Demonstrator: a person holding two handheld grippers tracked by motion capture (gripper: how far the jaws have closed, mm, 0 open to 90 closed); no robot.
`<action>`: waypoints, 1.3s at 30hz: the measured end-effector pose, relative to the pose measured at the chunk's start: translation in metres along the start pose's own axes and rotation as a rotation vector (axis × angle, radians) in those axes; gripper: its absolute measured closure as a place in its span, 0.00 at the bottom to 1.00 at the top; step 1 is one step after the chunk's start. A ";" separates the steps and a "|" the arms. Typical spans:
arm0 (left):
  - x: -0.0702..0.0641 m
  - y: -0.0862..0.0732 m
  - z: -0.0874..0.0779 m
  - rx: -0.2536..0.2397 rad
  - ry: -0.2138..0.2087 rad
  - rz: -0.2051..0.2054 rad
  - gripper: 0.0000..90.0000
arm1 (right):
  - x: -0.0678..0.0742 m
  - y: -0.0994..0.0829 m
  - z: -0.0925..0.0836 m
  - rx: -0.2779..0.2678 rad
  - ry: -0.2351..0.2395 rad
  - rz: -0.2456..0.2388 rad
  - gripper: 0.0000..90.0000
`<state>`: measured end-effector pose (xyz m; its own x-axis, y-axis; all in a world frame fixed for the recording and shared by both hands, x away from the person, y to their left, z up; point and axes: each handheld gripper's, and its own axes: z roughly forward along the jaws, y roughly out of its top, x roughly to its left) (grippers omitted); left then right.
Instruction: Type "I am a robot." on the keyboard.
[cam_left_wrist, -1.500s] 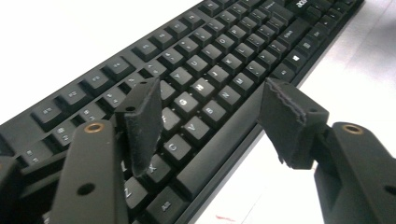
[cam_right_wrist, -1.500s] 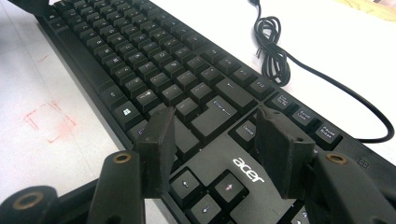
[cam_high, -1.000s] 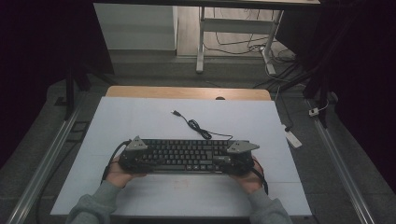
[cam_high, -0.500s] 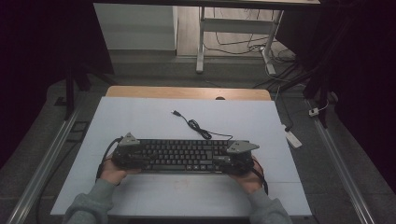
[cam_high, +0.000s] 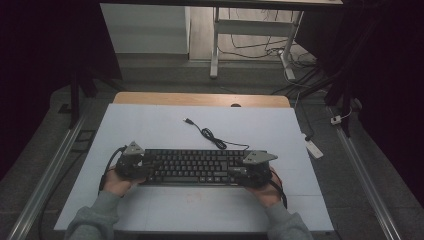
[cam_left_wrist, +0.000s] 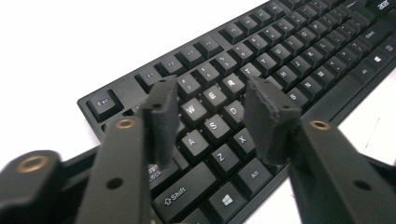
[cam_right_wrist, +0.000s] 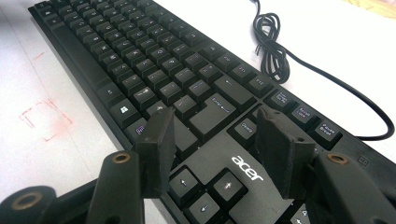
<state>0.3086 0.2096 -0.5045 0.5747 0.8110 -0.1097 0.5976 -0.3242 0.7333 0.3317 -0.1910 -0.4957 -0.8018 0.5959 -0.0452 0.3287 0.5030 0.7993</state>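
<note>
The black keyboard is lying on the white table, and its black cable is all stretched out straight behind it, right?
Not quite. The black keyboard does lie on the white table, but its black cable is not straight: the right gripper view shows it bunched into a coiled bundle behind the keyboard.

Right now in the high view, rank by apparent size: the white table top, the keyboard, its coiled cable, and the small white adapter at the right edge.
1. white table top
2. keyboard
3. coiled cable
4. white adapter; it looks close to the cable's coil, so the last two are unsure.
</note>
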 end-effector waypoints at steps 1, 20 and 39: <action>0.001 0.000 0.000 0.003 0.003 0.002 0.67 | 0.000 0.000 0.000 0.000 -0.001 0.000 0.53; 0.003 -0.006 0.013 0.091 0.038 0.041 0.99 | 0.000 0.000 0.001 0.003 -0.001 0.001 0.53; 0.001 -0.009 0.019 0.114 0.041 0.046 0.99 | 0.001 0.000 0.000 0.008 -0.006 -0.002 0.53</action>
<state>0.3146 0.2040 -0.5238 0.5808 0.8126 -0.0485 0.6322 -0.4128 0.6557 0.3315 -0.1904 -0.4960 -0.7995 0.5986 -0.0498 0.3313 0.5086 0.7947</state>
